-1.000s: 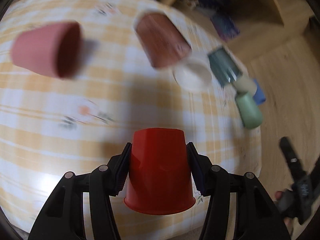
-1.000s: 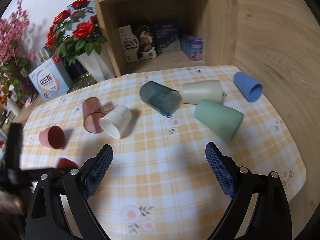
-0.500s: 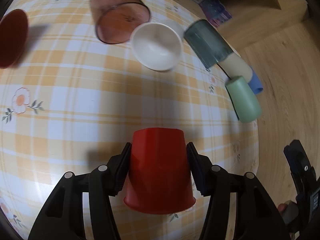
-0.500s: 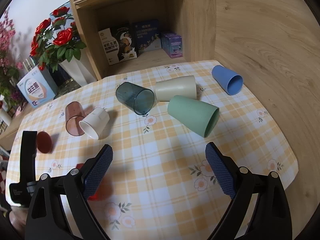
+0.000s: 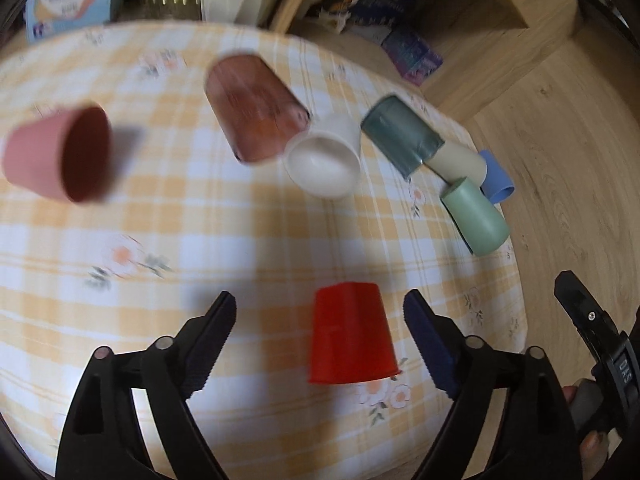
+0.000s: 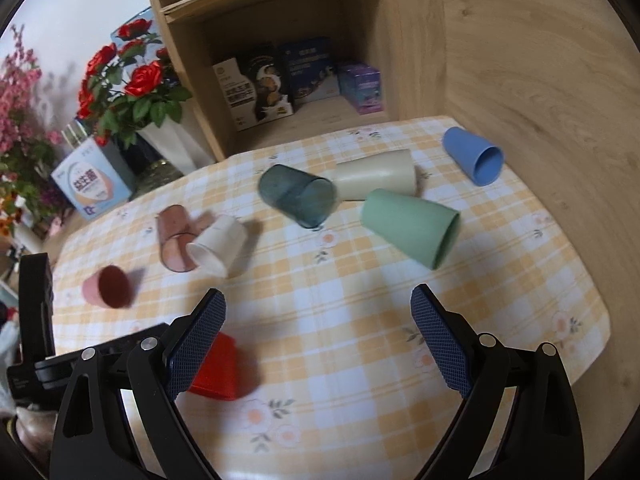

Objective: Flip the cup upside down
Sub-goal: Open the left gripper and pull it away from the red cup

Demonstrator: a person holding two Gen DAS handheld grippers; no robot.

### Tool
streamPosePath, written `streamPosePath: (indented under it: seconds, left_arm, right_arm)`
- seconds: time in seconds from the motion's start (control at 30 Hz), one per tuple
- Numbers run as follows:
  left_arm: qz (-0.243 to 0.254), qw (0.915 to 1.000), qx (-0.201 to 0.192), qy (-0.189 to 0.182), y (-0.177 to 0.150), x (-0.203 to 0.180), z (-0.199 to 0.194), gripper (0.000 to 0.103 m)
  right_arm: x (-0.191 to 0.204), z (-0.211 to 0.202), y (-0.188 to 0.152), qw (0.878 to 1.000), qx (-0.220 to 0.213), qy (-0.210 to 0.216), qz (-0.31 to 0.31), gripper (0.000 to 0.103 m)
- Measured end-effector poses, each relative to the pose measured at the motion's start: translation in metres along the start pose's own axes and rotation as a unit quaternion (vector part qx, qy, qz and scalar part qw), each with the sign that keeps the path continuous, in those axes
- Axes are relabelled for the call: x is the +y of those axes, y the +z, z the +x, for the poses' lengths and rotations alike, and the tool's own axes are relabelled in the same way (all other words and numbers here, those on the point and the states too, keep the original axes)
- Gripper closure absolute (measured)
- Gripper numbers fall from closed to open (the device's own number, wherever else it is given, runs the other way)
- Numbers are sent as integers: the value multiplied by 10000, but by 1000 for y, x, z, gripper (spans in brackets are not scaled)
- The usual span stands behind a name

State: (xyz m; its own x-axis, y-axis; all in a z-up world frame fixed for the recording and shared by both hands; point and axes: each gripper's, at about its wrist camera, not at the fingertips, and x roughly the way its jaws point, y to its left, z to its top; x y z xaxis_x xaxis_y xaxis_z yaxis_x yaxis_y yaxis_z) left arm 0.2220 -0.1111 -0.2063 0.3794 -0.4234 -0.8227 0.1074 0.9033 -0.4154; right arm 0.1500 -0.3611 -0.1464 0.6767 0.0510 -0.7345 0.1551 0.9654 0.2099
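A red cup (image 5: 350, 334) stands upside down, rim down, on the yellow checked tablecloth (image 5: 224, 240). My left gripper (image 5: 320, 320) is open around it, fingers well apart on either side and not touching it. In the right wrist view the red cup (image 6: 218, 368) shows partly behind my left finger, near the table's front left. My right gripper (image 6: 318, 312) is open and empty above the front of the table.
Several cups lie on their sides: pink (image 5: 60, 156), brown translucent (image 5: 252, 108), white (image 5: 324, 160), dark teal (image 5: 400, 136), cream (image 6: 376, 174), green (image 6: 412, 226), blue (image 6: 474, 156). A shelf with boxes (image 6: 296, 76) and flower vases (image 6: 128, 92) stand behind the table.
My left gripper opened and let go of the red cup, which now stands rim down on the cloth. The left camera swung back over the table. The right gripper stayed open.
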Motion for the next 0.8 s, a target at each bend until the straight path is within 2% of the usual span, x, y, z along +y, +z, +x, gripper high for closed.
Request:
streamPosePath:
  seconds: [0.13, 0.27, 0.6, 0.8]
  left_arm:
    - [257, 9986, -369, 262, 2, 7, -30, 8]
    - [468, 9943, -745, 603, 3, 17, -58, 7]
    - [903, 9740, -1580, 1348, -3, 52, -125, 6]
    - [980, 9623, -1996, 1568, -8, 68, -151, 6]
  right_arm:
    - [14, -3, -1, 9999, 24, 21, -139, 12]
    - [26, -5, -1, 9997, 19, 24, -224, 12]
    - [62, -3, -2, 9980, 147, 207, -574, 12]
    - [79, 3, -2, 9962, 287, 319, -763, 12]
